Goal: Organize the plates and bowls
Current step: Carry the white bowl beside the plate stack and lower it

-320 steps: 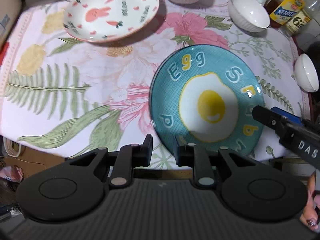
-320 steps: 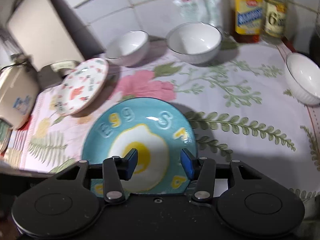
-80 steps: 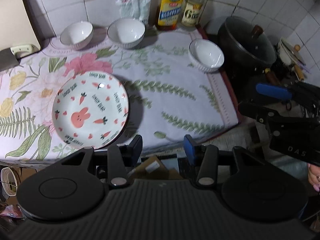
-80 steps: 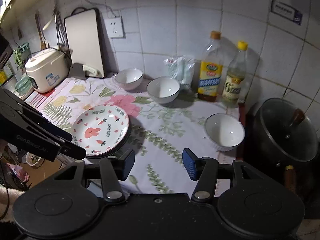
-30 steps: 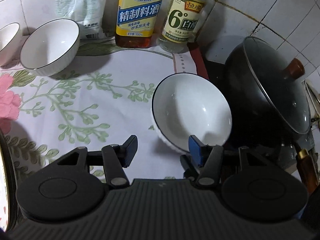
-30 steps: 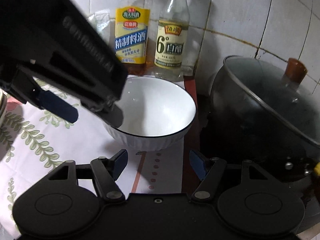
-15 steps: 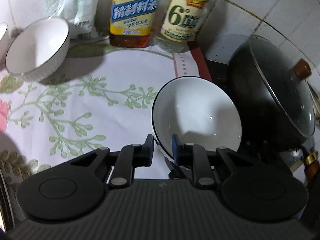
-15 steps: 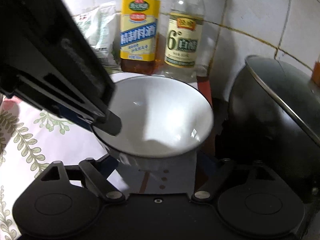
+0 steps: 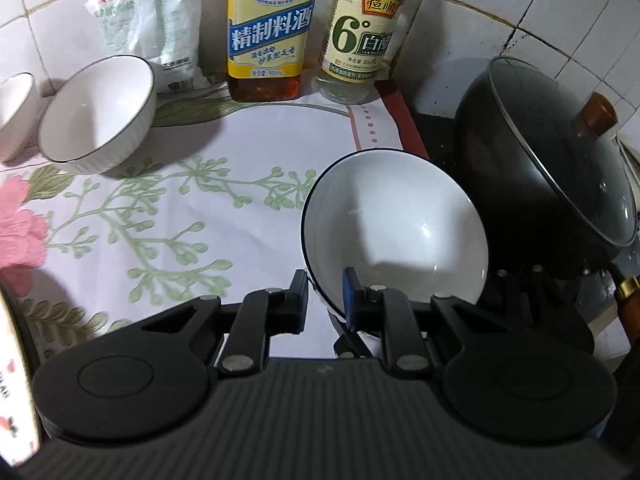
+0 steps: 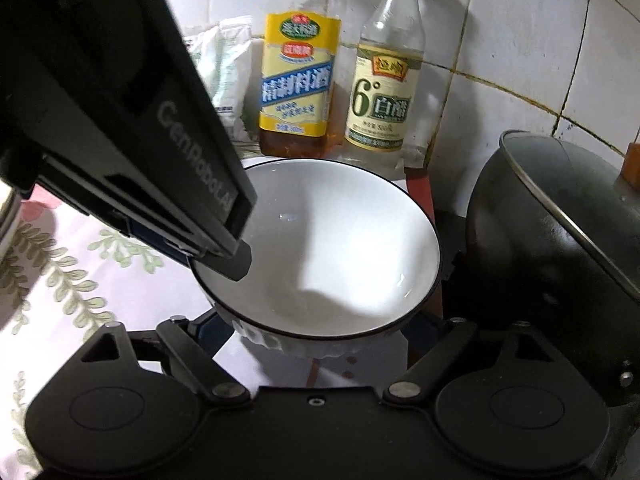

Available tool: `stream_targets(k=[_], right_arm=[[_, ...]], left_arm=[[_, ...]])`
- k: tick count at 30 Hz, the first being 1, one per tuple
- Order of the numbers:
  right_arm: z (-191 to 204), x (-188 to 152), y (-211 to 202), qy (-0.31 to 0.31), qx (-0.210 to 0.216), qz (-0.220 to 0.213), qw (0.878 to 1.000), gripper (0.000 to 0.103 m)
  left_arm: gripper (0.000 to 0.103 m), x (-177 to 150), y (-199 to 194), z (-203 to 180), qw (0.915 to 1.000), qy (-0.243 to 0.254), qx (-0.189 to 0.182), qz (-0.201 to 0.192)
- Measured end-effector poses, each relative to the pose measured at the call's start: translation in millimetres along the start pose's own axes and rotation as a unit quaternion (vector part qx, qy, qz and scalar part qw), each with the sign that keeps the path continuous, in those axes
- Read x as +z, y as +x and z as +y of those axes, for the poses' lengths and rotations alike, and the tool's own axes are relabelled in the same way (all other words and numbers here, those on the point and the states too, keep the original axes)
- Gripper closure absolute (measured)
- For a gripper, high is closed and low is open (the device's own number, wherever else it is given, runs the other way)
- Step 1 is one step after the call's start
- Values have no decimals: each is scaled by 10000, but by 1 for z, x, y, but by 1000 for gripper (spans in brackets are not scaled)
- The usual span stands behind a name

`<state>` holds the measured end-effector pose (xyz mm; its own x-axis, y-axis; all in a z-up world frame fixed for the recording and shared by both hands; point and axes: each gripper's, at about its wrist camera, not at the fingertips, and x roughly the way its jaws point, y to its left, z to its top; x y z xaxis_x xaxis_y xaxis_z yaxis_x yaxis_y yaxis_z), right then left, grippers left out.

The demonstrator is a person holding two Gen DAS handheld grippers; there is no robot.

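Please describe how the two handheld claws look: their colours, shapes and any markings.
Left claw: black plastic, ribbed housing, two round discs, linkage arms with silver pivot pins, one blue finger pad visible. Its side carries pale lettering, blurred in the right wrist view. Right claw: same black build, with blue finger pads.

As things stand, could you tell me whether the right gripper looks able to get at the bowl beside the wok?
Probably yes. The right gripper is opening, its fingers straddling the bowl low at the near side, nothing between. The left gripper already pinches the rim, clear of that spot.
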<state>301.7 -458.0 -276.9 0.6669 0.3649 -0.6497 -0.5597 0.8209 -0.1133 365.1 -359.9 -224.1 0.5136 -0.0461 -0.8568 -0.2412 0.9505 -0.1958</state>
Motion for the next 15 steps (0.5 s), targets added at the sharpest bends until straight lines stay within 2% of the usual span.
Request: stream_targets(k=[10, 15], right_arm=[[27, -1, -45, -176, 162, -80, 9997, 12], [50, -3, -69, -338, 247, -78, 9991, 12]], left_arm=[[87, -26, -50, 22, 9999, -91, -86, 58], [87, -46, -76, 35, 9998, -135, 72, 146]])
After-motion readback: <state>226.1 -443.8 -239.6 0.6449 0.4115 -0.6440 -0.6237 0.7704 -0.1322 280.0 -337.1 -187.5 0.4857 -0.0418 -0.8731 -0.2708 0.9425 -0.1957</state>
